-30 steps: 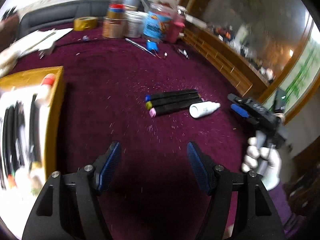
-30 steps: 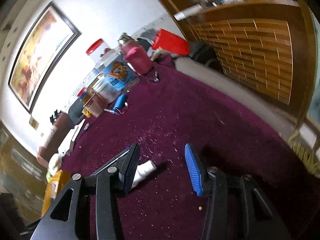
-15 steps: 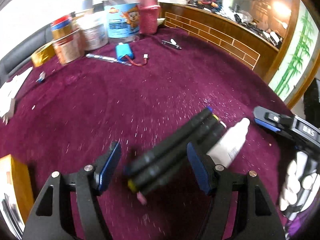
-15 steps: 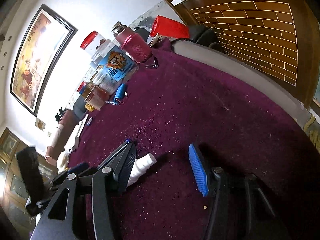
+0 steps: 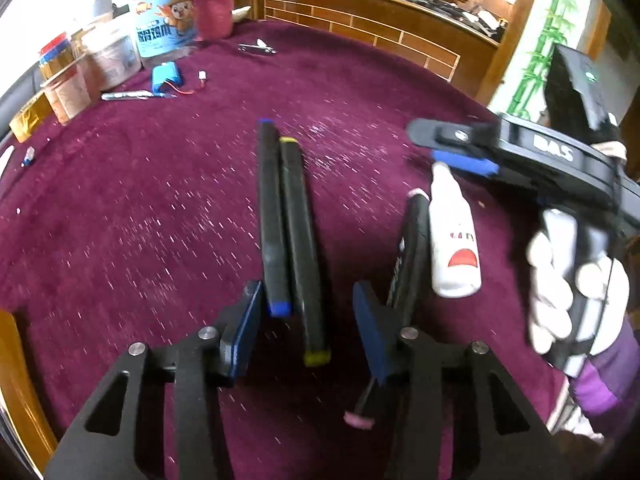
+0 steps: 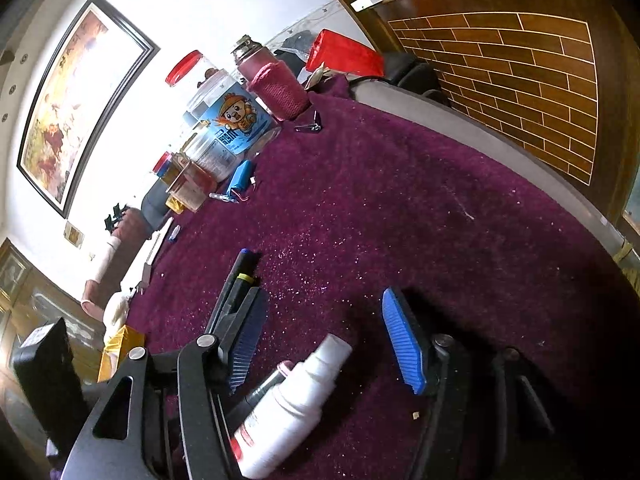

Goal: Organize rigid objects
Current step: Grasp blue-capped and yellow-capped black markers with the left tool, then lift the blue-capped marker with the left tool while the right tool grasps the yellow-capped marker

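Two black markers, the blue-capped marker (image 5: 272, 216) and the yellow-capped marker (image 5: 302, 248), lying side by side and touching on the purple cloth (image 5: 160, 208), near ends reaching between the pads of the left gripper (image 5: 308, 328). Jaws of that gripper closing, pads not seen pressing either marker; blue cap just beside the left pad, a clear gap to the right one. A third, pink-capped marker (image 5: 404, 280) outside the right finger, lifted at an angle, pink tip (image 5: 360, 419) low in the left wrist view. White bottle (image 5: 454, 240) on its side just right of it, red mark on the label, nozzle pointing away. Right gripper (image 6: 324, 344) straddling the bottle (image 6: 288, 404), jaws opening, blue pads clear of it on both sides. White-gloved hand (image 5: 560, 280) on the right gripper's handle, purple sleeve (image 5: 604, 376) behind. Farther off along the cloth's far edge: a clear jar with a cartoon label (image 5: 166, 30), a pink knitted cup sleeve (image 5: 214, 8), a blue battery pack (image 5: 166, 78) with red wire, nail clippers (image 5: 256, 48). Yellow wooden box edge (image 5: 16, 368) at the lower left.
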Demonstrator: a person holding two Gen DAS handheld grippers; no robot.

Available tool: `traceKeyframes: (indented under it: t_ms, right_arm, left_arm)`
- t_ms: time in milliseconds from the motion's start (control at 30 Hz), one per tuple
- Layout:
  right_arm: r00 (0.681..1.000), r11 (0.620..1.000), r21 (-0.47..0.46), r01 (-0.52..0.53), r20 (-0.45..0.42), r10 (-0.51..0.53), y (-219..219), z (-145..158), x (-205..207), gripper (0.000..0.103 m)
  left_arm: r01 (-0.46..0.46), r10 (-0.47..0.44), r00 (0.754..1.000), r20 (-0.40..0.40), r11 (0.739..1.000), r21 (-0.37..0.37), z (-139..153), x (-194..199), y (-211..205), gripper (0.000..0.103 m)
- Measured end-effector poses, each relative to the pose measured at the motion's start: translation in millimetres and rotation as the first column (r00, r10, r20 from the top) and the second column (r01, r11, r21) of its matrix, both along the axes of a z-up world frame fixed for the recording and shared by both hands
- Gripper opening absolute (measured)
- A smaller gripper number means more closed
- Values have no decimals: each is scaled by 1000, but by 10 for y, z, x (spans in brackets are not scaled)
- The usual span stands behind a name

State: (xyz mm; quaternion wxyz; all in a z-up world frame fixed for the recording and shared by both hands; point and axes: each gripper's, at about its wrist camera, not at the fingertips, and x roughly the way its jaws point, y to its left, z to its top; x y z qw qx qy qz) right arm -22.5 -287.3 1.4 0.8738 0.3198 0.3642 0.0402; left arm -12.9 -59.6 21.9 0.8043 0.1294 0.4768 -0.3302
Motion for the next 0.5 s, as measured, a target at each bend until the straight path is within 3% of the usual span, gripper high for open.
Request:
traceKeyframes:
  t_ms: [100,167,300,500]
  right_arm:
    - [1000,1000,0,-2,1,2,0,1,-2,57]
    - [1000,1000,-1,-1,0,1,11,6,2,57]
    - [1000,1000,1,-1,1,1,14,6,0,57]
    - [1000,1000,1,-2,2,2,21,9,6,58]
  left_arm:
    - [-59,55,997,-46,994,-93,76,68,118,44]
    - [-117,113,993,-45,986,-117,135,181,199,43]
    - [-197,196,980,-17,977,-76,91,364,215,44]
    - [-192,192,981,21,981,-29,32,392,91,44]
